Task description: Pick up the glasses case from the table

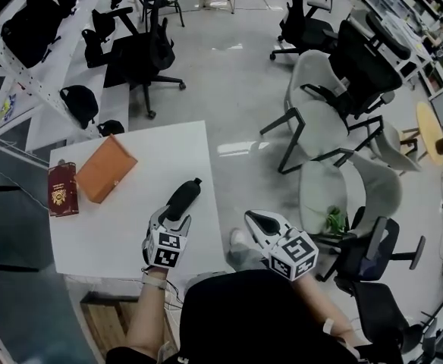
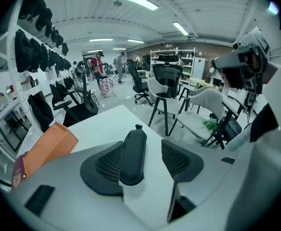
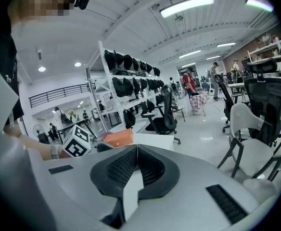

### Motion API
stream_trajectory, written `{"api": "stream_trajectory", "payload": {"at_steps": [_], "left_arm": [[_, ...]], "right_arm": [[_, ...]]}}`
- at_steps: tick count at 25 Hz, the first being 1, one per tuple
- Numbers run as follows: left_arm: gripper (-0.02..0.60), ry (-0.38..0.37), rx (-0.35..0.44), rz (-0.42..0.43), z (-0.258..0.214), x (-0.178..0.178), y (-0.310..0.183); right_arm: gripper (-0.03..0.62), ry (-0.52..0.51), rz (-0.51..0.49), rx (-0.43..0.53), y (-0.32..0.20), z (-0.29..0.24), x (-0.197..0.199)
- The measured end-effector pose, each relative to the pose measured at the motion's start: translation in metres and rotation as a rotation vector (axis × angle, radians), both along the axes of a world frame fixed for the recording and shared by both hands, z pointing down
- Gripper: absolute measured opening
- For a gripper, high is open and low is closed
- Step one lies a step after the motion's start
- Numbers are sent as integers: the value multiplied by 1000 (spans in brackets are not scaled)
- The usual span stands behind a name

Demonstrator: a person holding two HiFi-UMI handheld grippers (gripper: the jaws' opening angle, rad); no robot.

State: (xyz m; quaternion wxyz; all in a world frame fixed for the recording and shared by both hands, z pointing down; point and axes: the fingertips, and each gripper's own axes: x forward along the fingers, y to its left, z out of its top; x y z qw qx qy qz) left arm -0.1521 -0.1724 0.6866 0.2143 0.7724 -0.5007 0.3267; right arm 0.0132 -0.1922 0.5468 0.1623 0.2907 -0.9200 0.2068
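Glasses case (image 2: 133, 154), right of the orange box (image 2: 49, 148), looks stiff, light and slick; my left claw (image 2: 141, 149) gapes around it, so I'd pinch mid-length.

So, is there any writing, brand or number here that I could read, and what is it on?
Nothing can be read as words.
Dark red box: gold emblem and print, too small to read.
Marker cubes: black-and-white square patterns, no letters.
Black glasses case: no print visible.
Orange box: no print visible.
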Motion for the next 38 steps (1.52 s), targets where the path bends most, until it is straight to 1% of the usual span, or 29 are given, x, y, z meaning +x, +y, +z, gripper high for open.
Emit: {"api": "stream_trajectory", "payload": {"at_steps": [3,5,12,14,15,18,20,24,33,38], "left_arm": [[289,-50,-38,0,20,-10,-9],[312,-67,-62,4,33,-16,-15],[334,-148,-166,81,86,-25,-28],[339,-146,-198,93,100,-26,-31],[353,-133,-219,93,106,-25,-32],[353,-97,-275,103,120,-17,-31],[353,-97,-295,119,127,-13,-31],[352,-132,-314,128,135,-13,-31],[352,-131,-321,103,133,-11,-31],[351,-116,-287,69,117,-11,-32]], "right_arm": [[28,18,6,-18,-6,6,2],[28,28,13,-30,-10,10,3],[28,64,54,-64,-14,24,13],[28,68,70,-73,-13,28,16],[28,69,77,-76,-12,29,18],[28,72,104,-88,-11,33,26],[28,72,123,-94,-11,33,30],[28,57,155,-94,-12,31,37],[28,42,166,-87,-8,27,42],[28,35,147,-79,-7,23,40]]}}
